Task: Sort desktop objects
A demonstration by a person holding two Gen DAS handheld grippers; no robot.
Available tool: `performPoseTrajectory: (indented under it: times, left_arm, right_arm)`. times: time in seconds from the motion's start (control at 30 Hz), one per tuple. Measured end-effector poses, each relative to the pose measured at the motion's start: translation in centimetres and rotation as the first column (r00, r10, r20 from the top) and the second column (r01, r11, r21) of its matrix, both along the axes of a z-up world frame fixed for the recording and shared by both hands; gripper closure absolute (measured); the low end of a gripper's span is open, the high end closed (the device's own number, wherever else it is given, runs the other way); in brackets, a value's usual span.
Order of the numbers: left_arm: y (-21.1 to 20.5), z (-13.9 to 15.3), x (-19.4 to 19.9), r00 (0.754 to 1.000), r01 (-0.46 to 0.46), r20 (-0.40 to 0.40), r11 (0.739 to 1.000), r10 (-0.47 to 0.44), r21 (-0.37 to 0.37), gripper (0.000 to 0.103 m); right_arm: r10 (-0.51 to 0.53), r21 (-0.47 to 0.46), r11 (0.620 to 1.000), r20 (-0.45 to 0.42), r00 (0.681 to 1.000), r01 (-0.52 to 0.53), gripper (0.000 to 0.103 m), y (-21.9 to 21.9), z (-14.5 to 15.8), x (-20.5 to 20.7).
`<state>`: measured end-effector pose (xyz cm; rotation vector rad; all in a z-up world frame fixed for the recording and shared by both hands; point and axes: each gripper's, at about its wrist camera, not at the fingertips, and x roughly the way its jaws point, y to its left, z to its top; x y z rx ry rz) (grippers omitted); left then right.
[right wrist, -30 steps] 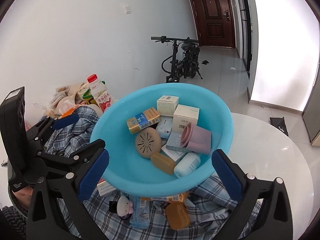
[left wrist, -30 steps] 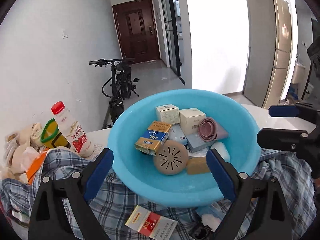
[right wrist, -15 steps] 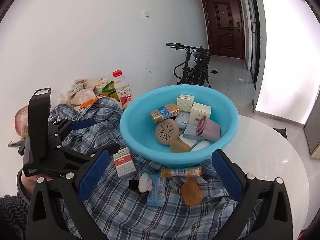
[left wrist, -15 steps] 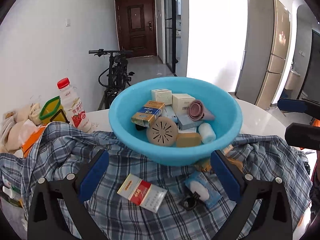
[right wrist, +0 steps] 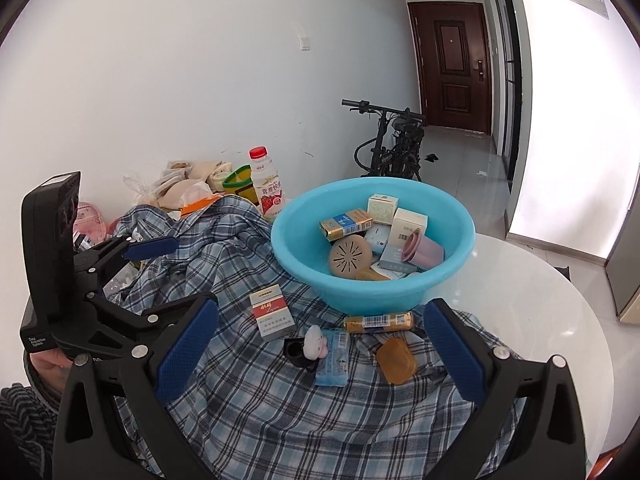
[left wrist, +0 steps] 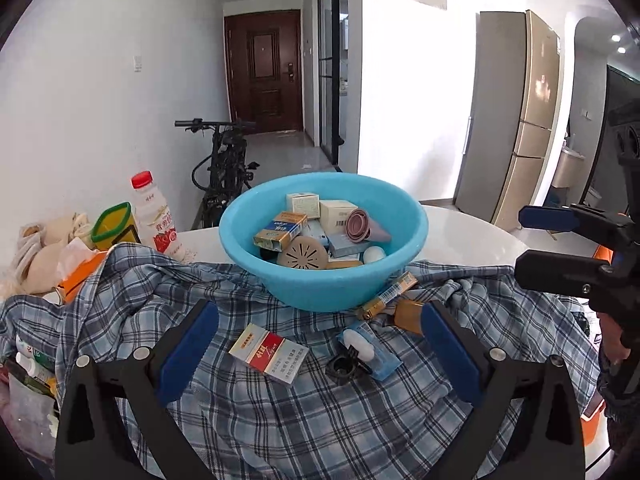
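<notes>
From the left wrist view: left gripper (left wrist: 318,346) hovering over the plaid shirt (left wrist: 280,412), fingers (left wrist: 188,346) spread wide and gripping nothing. Sitting at 12 o'clock beyond the fingertips, a blue basin (left wrist: 324,236) resting on the shirt and the white bench (left wrist: 472,236), holding small boxes, a pink cup (left wrist: 362,226) and a tan round vented disc (left wrist: 302,254). Lying between the fingers, a red-and-white cigarette pack (left wrist: 268,354); at 1 o'clock of it, a blue sachet (left wrist: 368,350) touching a black ring (left wrist: 342,366). Leaning against the basin's near wall, a gold tube (left wrist: 388,294), with an amber soap bar (left wrist: 408,314) just beside it. Standing at 10 o'clock, a milk bottle (left wrist: 154,216). Reaching in at 3 o'clock, right gripper (left wrist: 538,240).

From the right wrist view: right gripper (right wrist: 320,346) also hanging above the shirt (right wrist: 300,412), fingers (right wrist: 450,346) parted wide and empty. Basin (right wrist: 372,232) at 12 o'clock, gold tube (right wrist: 378,322) lying just in front of it, soap bar (right wrist: 396,360) near the right finger, cigarette pack (right wrist: 271,312) at 11 o'clock, sachet (right wrist: 332,354) in the middle. Showing at 9 o'clock, left gripper (right wrist: 150,270), fingers apart.
</notes>
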<state>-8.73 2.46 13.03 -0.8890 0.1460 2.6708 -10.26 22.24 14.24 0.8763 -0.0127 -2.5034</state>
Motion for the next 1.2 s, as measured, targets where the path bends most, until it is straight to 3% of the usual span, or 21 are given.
performPoseTrajectory:
  times: [0.17,0.3,0.4,0.47,0.63,0.8,0.87,1.0,1.2]
  left_arm:
    - [-0.3,-0.1,2.2,0.998,0.048,0.035,0.997,-0.05,0.054,0.001]
    - [-0.3,-0.1,4.6,0.999,0.032,-0.019,0.999,-0.031,0.029,0.001]
    - [-0.7,-0.5,6.0,0.999,0.004,-0.055,0.999,-0.002,0.036,0.001]
    - [-0.7,-1.2,6.5,0.998,0.011,-0.056,0.999,-0.009,0.036,0.001]
    - [-1.0,-3.6,7.3,0.999,0.01,-0.051,0.998,-0.007,0.065,0.001]
    - [-1.7,-5.6,8.4,0.988,-0.068,-0.129,0.991,0.082,0.114,0.001]
    - [-2.1,-6.5,8.8,0.979,-0.097,-0.163,0.985,0.12,0.144,0.001]
    - [-3.0,-8.3,9.3,0.971,-0.113,-0.186,0.976,0.149,0.188,0.001]
    - [-2.5,-10.1,10.6,0.936,-0.104,-0.321,0.984,0.146,0.144,0.0]
  right_arm:
    - [-0.013,0.014,1.0,-0.046,0.999,0.014,0.001,-0.1,-0.1,2.6]
    - [-0.054,0.016,0.998,-0.098,0.994,0.056,0.001,0.1,-0.3,4.6]
    - [-0.11,-0.042,0.994,-0.121,0.986,0.106,0.001,0.8,-0.8,5.9]
    - [-0.186,-0.087,0.981,-0.158,0.97,0.174,0.001,1.4,-1.5,6.9]
    - [-0.283,-0.035,0.958,-0.269,0.92,0.285,0.001,0.8,-3.6,8.9]
    - [-0.337,-0.104,0.942,-0.291,0.896,0.32,0.001,0.5,-6.1,10.1]
    - [-0.374,-0.149,0.927,-0.337,0.864,0.343,0.001,0.4,-7.2,11.1]
    - [-0.411,-0.141,0.911,-0.407,0.816,0.389,0.001,0.1,-9.1,11.9]
    - [-0.425,-0.158,0.905,-0.403,0.811,0.396,0.001,0.2,-11.0,11.9]
